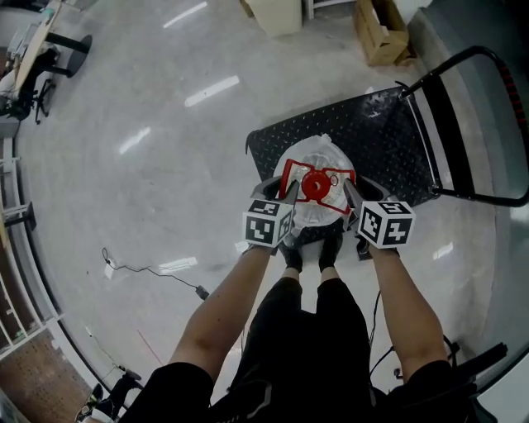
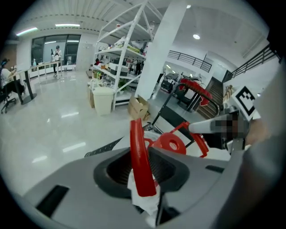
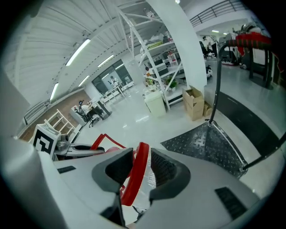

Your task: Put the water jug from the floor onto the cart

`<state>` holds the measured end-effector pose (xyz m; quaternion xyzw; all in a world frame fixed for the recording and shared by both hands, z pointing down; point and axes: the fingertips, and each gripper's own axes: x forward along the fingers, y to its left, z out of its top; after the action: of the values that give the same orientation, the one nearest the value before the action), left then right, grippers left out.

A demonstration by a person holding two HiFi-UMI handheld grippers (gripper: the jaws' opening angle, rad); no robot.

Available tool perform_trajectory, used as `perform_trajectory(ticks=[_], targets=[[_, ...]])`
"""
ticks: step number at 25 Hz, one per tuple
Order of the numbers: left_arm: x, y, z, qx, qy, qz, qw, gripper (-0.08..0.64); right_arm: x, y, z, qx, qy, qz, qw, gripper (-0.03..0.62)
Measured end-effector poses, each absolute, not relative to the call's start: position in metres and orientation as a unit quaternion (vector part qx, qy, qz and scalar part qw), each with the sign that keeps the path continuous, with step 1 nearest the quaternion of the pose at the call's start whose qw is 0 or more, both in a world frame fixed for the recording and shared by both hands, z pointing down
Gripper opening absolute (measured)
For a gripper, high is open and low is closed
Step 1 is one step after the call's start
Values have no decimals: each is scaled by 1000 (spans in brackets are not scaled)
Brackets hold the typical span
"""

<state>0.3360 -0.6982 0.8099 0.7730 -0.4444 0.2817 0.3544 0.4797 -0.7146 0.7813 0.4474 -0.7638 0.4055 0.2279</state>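
The water jug (image 1: 307,159), wrapped in white plastic, has a red cap (image 1: 316,185) and a red carrying handle (image 1: 289,175). It stands at the near edge of the black cart deck (image 1: 376,124). My left gripper (image 1: 291,192) is at the jug's left and my right gripper (image 1: 350,192) at its right. In the left gripper view a red handle strip (image 2: 139,156) runs between the jaws of the left gripper (image 2: 142,169), which stand slightly apart from it. In the right gripper view the right gripper (image 3: 142,172) straddles the other handle strip (image 3: 135,181), with a gap on one side.
The cart's black push bar (image 1: 496,70) rises at the right. Cardboard boxes (image 1: 380,33) and a white bin (image 1: 277,15) stand beyond the cart. A cable (image 1: 153,271) lies on the floor at the left. The person's shoes (image 1: 293,256) are just behind the jug. White shelving (image 2: 125,49) stands further off.
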Motion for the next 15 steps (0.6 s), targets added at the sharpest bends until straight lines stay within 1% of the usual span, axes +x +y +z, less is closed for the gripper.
perform_trajectory(ticks=[3, 4, 5, 8, 11, 15], targets=[[326, -689, 813, 758, -448, 315, 354, 83, 486, -716, 763, 451, -766, 388, 244, 152], [321, -684, 813, 755, -448, 326, 351, 83, 488, -714, 754, 451, -767, 383, 247, 155], [316, -679, 811, 752, -449, 333, 349, 98, 489, -712, 745, 450, -770, 378, 250, 153], [294, -677, 794, 741, -466, 334, 349, 98, 489, -713, 711, 453, -778, 360, 245, 155], [283, -690, 748, 752, -484, 305, 327, 98, 489, -722, 667, 460, -790, 340, 222, 153], [295, -709, 647, 813, -467, 210, 279, 97, 483, -735, 590, 465, -815, 299, 175, 153]])
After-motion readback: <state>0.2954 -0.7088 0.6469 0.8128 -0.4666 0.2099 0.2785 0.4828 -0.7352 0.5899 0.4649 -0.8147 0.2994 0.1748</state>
